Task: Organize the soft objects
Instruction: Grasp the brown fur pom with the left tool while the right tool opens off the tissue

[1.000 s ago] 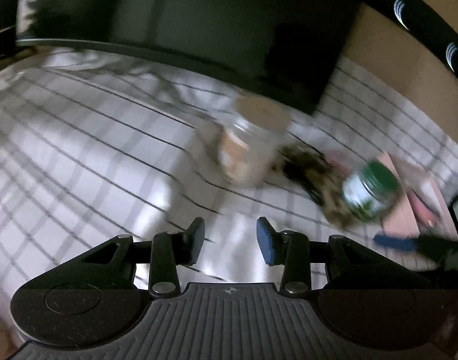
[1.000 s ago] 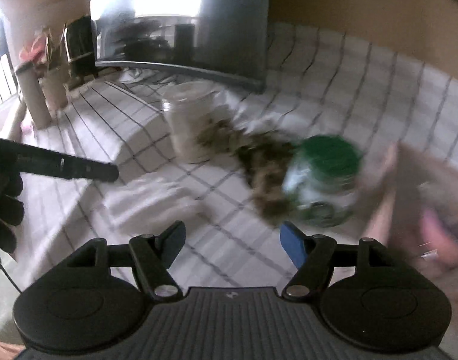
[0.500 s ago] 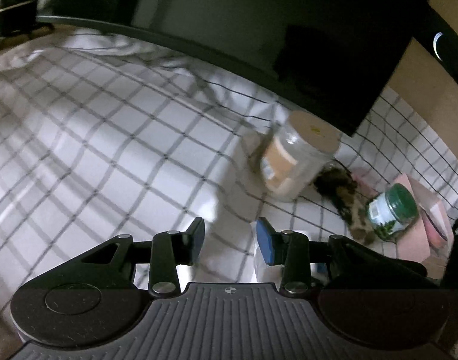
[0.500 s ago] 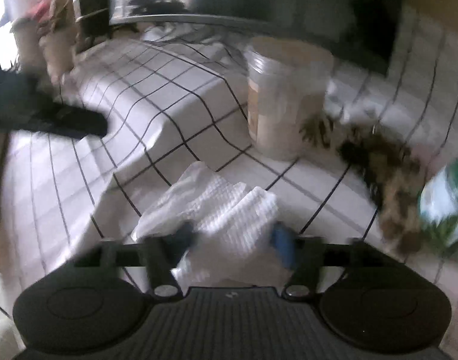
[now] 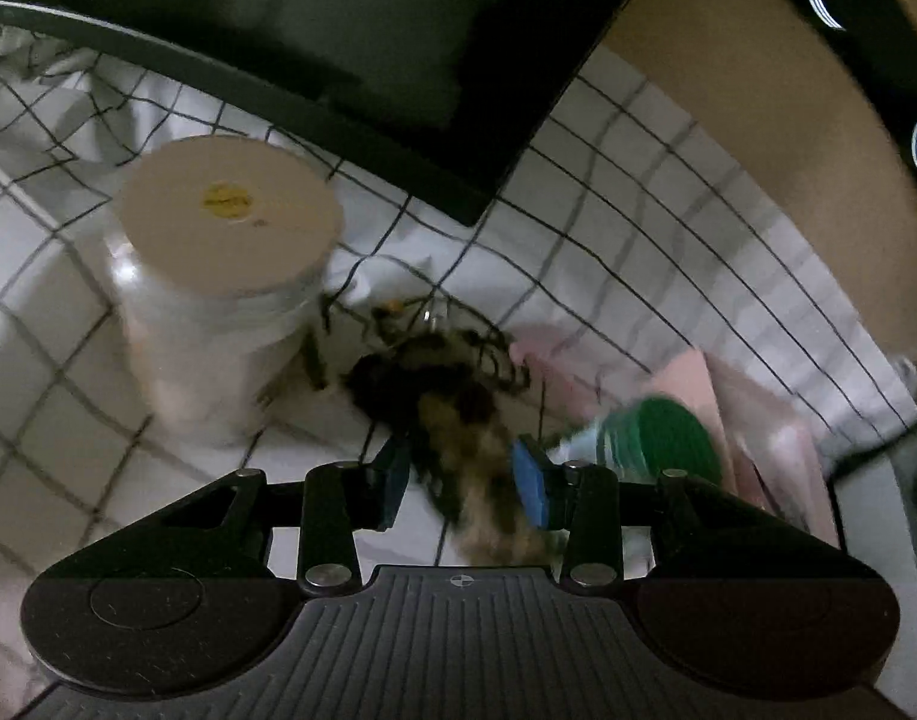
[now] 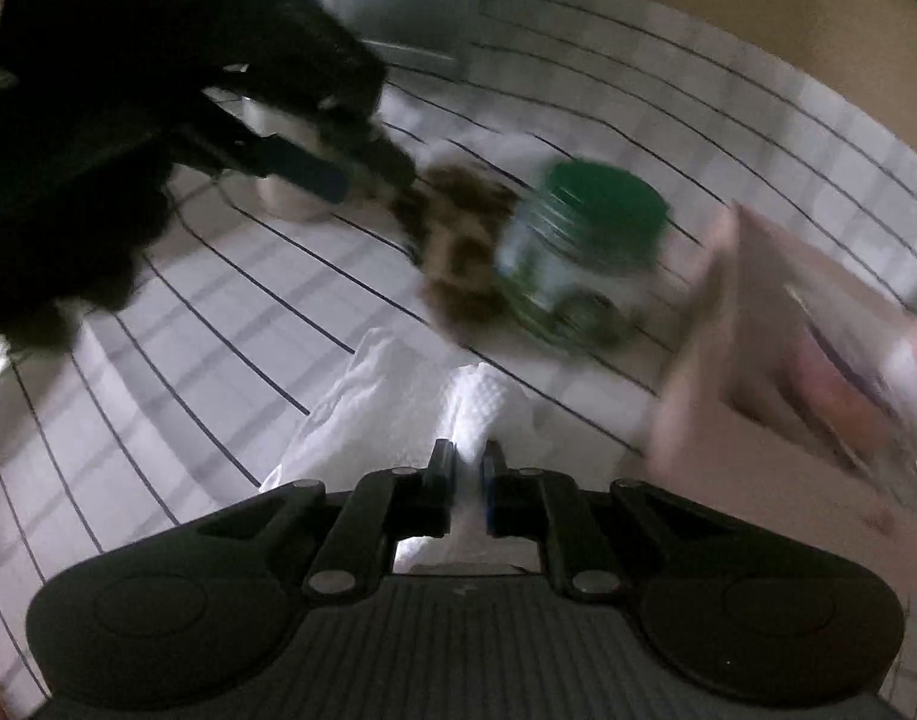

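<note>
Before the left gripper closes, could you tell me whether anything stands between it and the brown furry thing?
Nothing visible does. The left gripper is open, with the brown furry thing already lying between its fingers. The green-lidded jar stands just outside one finger, beside the fur.

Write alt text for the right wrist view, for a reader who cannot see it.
The right gripper is shut on a white paper towel lying on a checked cloth. Beyond it, the left gripper reaches a brown furry item beside a green-lidded jar.
</note>
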{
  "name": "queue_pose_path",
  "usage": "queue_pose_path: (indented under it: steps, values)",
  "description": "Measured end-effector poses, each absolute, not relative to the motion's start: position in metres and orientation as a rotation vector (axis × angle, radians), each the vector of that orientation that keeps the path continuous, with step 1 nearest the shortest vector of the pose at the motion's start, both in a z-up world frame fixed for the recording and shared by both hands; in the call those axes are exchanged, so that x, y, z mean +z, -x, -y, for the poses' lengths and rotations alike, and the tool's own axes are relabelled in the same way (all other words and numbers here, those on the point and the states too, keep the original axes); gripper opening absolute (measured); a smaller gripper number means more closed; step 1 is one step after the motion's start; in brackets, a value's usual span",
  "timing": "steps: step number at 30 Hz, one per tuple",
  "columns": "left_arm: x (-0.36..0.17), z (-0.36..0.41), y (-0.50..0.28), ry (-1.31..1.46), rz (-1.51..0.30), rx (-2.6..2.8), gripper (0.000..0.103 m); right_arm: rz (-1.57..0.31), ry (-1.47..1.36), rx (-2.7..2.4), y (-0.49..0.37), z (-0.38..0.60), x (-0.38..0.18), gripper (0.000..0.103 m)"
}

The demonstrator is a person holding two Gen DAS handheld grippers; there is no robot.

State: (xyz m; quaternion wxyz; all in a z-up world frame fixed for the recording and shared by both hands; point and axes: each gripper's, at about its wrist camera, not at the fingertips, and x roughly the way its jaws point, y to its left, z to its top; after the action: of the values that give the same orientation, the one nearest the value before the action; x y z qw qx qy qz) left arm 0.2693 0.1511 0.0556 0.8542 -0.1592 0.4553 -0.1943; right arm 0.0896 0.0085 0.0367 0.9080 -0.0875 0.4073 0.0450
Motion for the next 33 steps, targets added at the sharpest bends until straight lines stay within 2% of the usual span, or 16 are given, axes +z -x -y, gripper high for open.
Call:
queue_pose_path:
  steps: [4,8,10,12,15,16,23,31,33]
  values:
    - [0.052,-0.116,-0.283,0.205,-0.923,-0.352,0.042,-0.854,0.112,0.099,-0.082,0.017,0.032,0.012]
    - [0.045,-0.098,-0.293,0.132,-0.942,-0.291,0.042,-0.832,0.084,0.143,-0.081,0.027,0.030,0.020]
    - [0.041,-0.094,-0.297,0.118,-0.952,-0.284,0.040,-0.822,0.083,0.151,-0.085,0.029,0.029,0.029]
    - [0.038,-0.093,-0.300,0.088,-0.956,-0.288,0.040,-0.809,0.078,0.144,-0.087,0.033,0.026,0.047]
    - [0.039,-0.091,-0.296,0.014,-0.952,-0.302,0.029,-0.792,0.058,0.122,-0.091,0.041,0.021,0.065]
    - [0.039,-0.091,-0.292,-0.035,-0.950,-0.314,0.023,-0.787,0.046,0.117,-0.091,0.044,0.019,0.066]
    - [0.046,-0.127,-0.253,-0.120,-0.940,-0.393,0.013,-0.763,0.050,0.144,-0.093,0.046,0.014,0.077]
    - [0.059,-0.168,-0.212,-0.114,-0.980,-0.560,0.013,-0.757,0.053,0.155,-0.094,0.039,0.010,0.091]
    - [0.065,-0.169,-0.212,-0.042,-0.967,-0.565,0.016,-0.736,0.052,0.146,-0.090,0.037,0.008,0.094]
